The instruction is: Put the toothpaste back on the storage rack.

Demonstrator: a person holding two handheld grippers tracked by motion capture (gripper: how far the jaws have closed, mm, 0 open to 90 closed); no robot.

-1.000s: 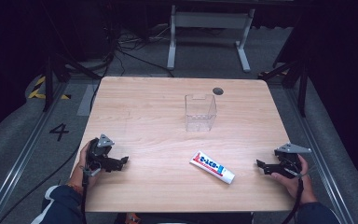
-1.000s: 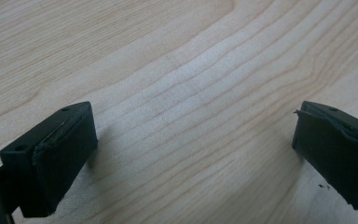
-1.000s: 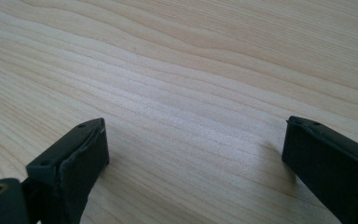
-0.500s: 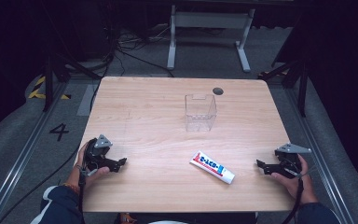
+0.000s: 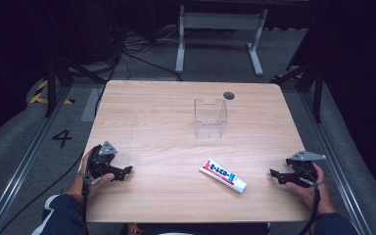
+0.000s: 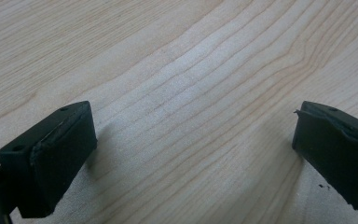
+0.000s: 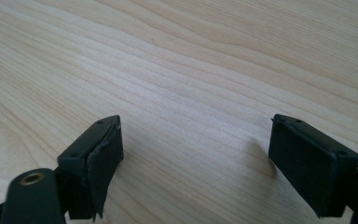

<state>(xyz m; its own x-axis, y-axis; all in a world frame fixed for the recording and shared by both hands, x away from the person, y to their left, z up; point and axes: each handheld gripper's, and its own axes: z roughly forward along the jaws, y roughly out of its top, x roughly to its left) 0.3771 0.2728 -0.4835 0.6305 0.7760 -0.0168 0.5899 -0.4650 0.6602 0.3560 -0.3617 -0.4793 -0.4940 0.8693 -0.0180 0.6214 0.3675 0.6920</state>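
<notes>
A: Left gripper (image 5: 125, 171) rests at the table's (image 5: 166, 98) near left edge, jaws spread over bare, pale wood grain.

B: The tube (image 5: 223, 175)?

A: Flat, white, red-and-blue print, lying slantwise ahead of centre, apart from both grippers; the clear box (image 5: 210, 118) stands behind it.

B: Right gripper (image 5: 274, 174)?

A: Aimed at the tube, probably readying a reach; its empty jaws have just been closing slightly but remain apart.

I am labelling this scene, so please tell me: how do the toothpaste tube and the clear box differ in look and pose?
The toothpaste tube is opaque white with red and blue print; the clear box is see-through and colourless. The tube lies flat and slanted near the front edge; the box stands upright nearer the table's middle. The tube is long and thin; the box is squarish. Both rest untouched on the table.
</notes>
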